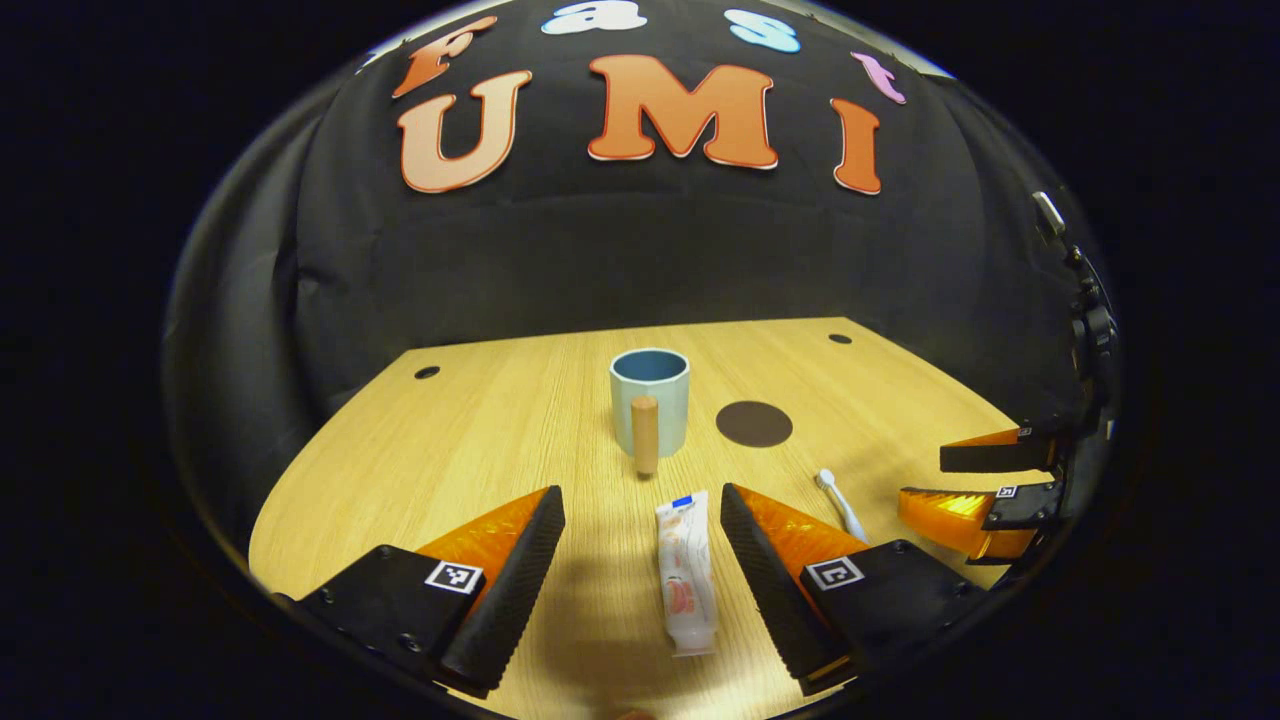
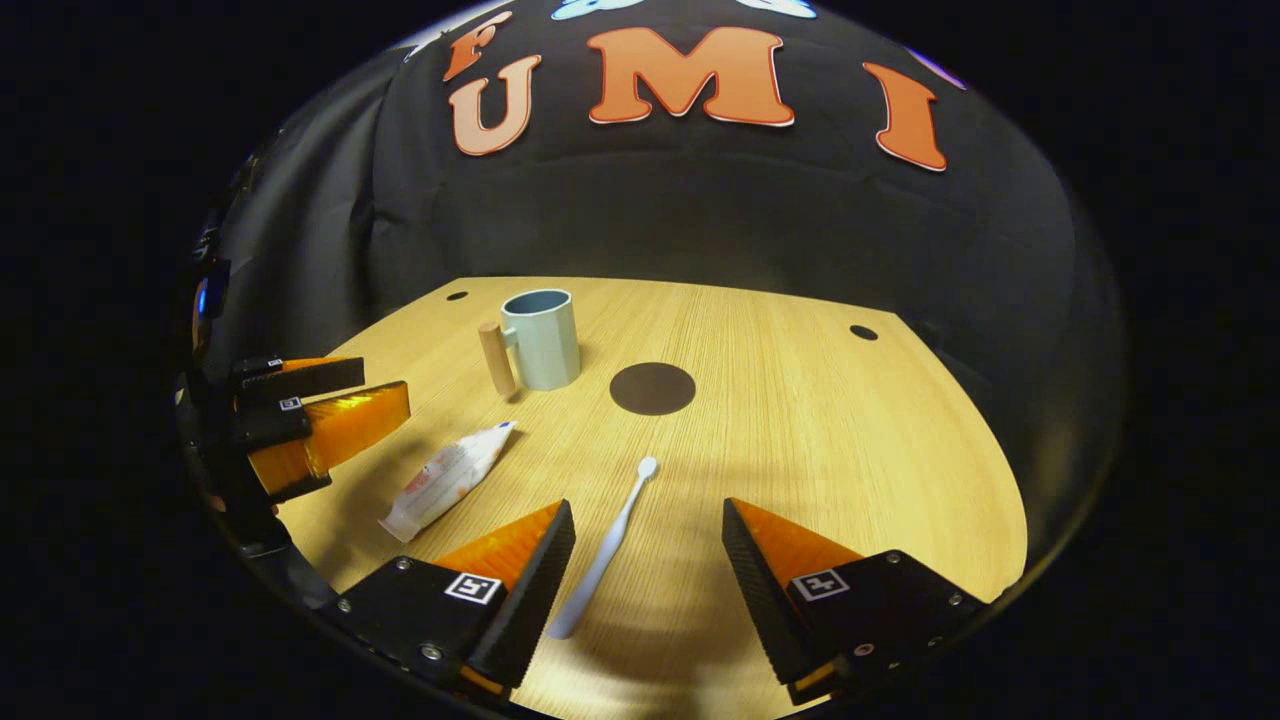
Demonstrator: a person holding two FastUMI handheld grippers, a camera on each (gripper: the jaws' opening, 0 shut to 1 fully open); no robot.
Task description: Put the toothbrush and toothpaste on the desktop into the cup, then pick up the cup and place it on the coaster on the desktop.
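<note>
Surface: your light wooden desktop (image 1: 480, 420) runs back to the black cloth wall, with dark round holes near its far corners.
Toothpaste: one tube, the toothpaste (image 1: 686, 573), lies flat between your left gripper's fingers without touching either; its long axis runs away from you, cap end toward the cup, crimped end nearest you. In the right gripper view it lies at (image 2: 446, 480), well left of the toothbrush.
Toothbrush: one toothbrush (image 2: 605, 550) lies flat between your right gripper's fingers, nearer the left finger; its long axis runs away from you, head at the far end, leaning toward the coaster.
Cup: one pale blue cup (image 1: 650, 398) stands upright at mid-desk; what its inside holds you cannot tell, nothing rises above the rim. Its wooden handle (image 1: 646, 434) faces your left gripper.
Coaster: one dark round coaster (image 1: 754, 423) lies flat just right of the cup, apart from it, bare on top.
Left gripper: your left gripper (image 1: 642, 570) is spread wide, holding nothing.
Right gripper: your right gripper (image 2: 648, 580) is likewise spread wide, holding nothing.
</note>
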